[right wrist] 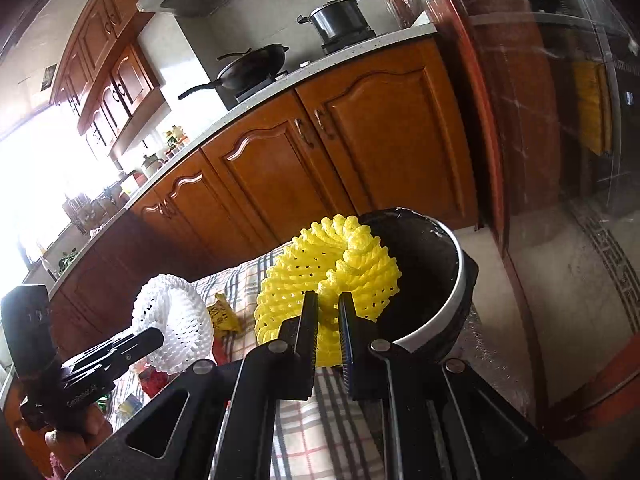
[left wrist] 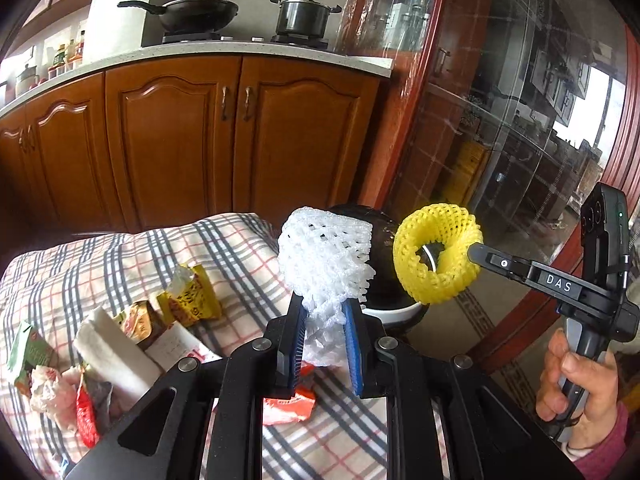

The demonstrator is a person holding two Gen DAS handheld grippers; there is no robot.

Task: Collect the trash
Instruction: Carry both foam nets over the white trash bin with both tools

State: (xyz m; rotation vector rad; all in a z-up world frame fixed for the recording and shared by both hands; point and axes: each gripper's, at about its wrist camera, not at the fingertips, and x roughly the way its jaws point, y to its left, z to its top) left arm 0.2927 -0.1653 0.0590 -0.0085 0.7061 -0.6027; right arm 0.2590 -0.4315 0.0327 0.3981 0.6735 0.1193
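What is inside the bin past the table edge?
A black liner lines the white-rimmed bin; no trash shows on the visible wall. The yellow foam net covers its near side and bottom.

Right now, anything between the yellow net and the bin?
Nothing: yellow foam net, held in the right tongs, sits directly before the black-lined bin in the right wrist view.

A white foam net [left wrist: 324,260] and a yellow foam net [left wrist: 438,254] are being seen above a tablecloth [left wrist: 120,256] being crossed by grey and red checks.
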